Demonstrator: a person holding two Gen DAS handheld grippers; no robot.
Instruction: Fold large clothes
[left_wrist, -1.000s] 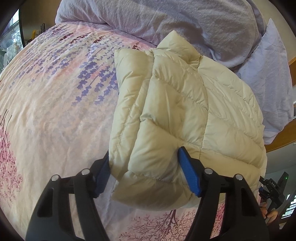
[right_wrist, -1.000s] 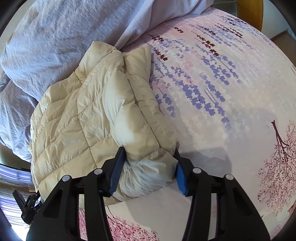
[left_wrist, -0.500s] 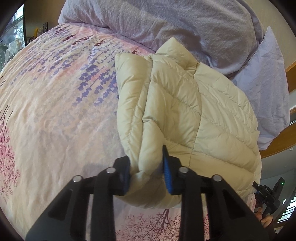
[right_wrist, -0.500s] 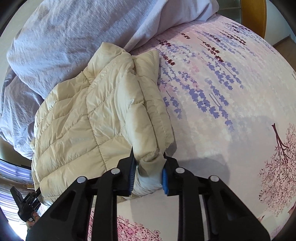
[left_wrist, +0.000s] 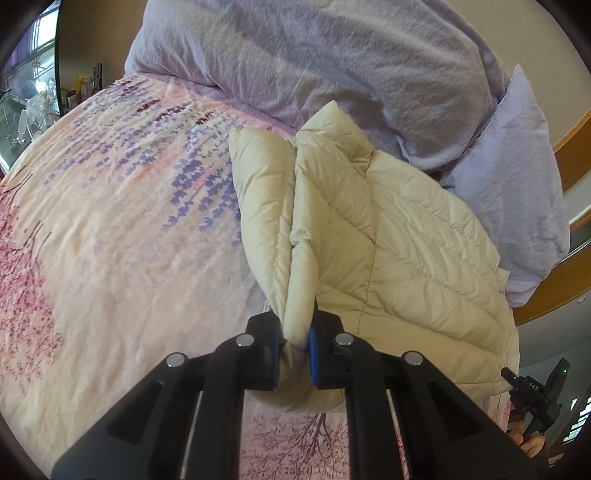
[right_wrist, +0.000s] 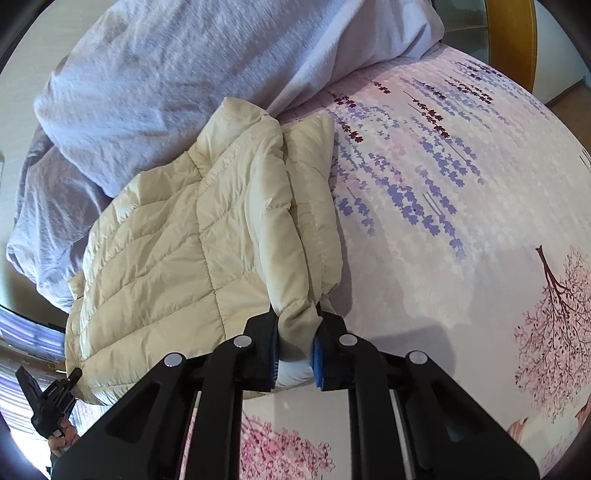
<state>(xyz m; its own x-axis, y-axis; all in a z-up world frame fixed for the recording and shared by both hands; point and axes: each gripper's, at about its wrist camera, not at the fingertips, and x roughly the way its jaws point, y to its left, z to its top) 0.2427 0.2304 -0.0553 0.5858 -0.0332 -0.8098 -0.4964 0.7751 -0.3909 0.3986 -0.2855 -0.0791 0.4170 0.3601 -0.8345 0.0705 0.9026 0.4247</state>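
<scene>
A cream quilted puffer jacket (left_wrist: 399, 251) lies folded on the floral bedspread (left_wrist: 122, 236), collar toward the pillows. My left gripper (left_wrist: 295, 350) is shut on the jacket's near bottom edge at the folded sleeve side. In the right wrist view the jacket (right_wrist: 177, 251) lies left of centre, and my right gripper (right_wrist: 295, 350) is shut on its near edge too, pinching the sleeve fold. Both grips raise the hem a little off the bedspread (right_wrist: 461, 240).
A lavender duvet (left_wrist: 332, 55) is heaped at the head of the bed, with a pillow (left_wrist: 517, 177) at the right. A wooden bed frame (left_wrist: 554, 288) runs along the right edge. Cluttered shelves (left_wrist: 33, 96) stand far left.
Both grippers went from open around the jacket's near edge to shut on it, bunching the fabric between the pads and lifting the hem slightly.
</scene>
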